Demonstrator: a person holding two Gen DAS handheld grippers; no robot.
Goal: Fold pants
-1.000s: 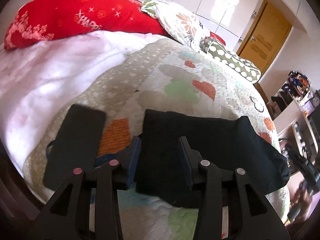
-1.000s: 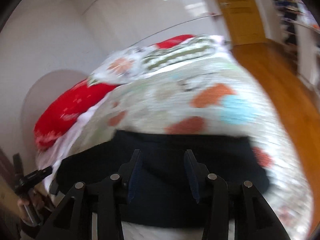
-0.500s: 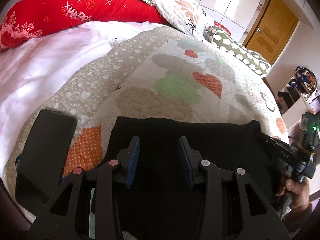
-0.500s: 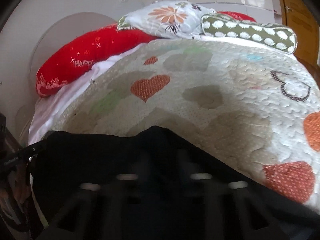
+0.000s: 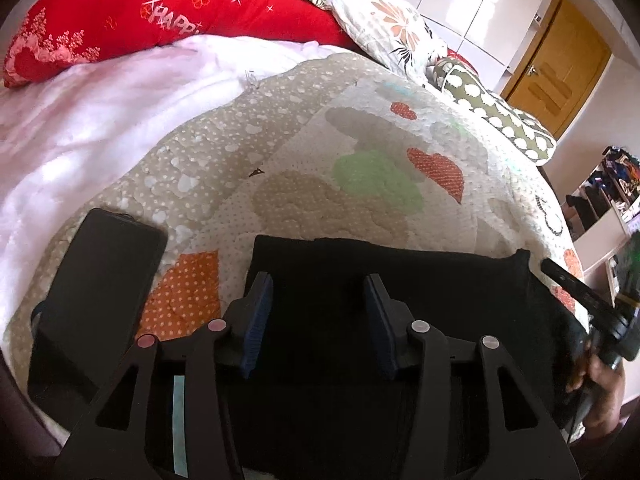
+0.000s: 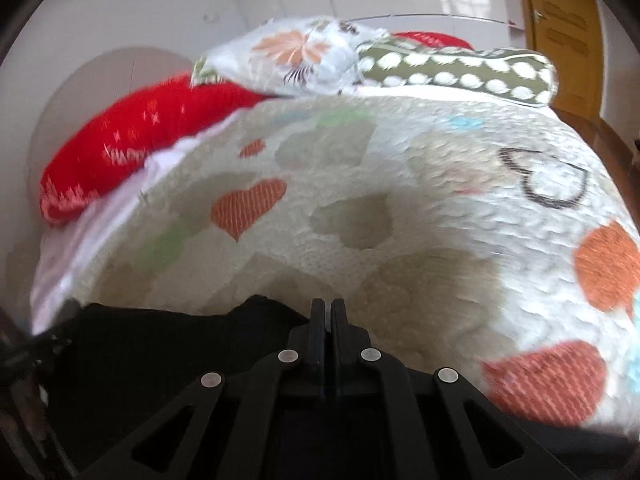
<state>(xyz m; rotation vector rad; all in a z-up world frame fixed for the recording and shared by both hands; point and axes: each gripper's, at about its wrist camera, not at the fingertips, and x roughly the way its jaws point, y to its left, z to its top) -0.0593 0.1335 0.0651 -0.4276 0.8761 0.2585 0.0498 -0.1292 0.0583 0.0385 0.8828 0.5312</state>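
Two claws sit at the pants (image 5: 400, 276), folded dark on the quilt (image 5: 280, 152), long axis crosswise; left claw (image 5: 318, 312) opening over its left end, right claw (image 6: 328, 320) closed at the right corner, grip unclear

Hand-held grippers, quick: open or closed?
Left hand-held gripper: jaws opening above the black pants, gripping nothing.
Right hand-held gripper: closed; a grip cannot be told.

Quilt (image 5: 360, 168) with coloured heart patches, spread over the bed. White blanket (image 5: 100, 120) lying beside it on the left. Red pillow (image 5: 160, 12), floral pillow (image 5: 384, 28) and green dotted bolster (image 5: 492, 116) ranged along the head. Black phone (image 5: 100, 292) resting on the quilt's near left corner. Wooden door (image 5: 560, 76) at far right.
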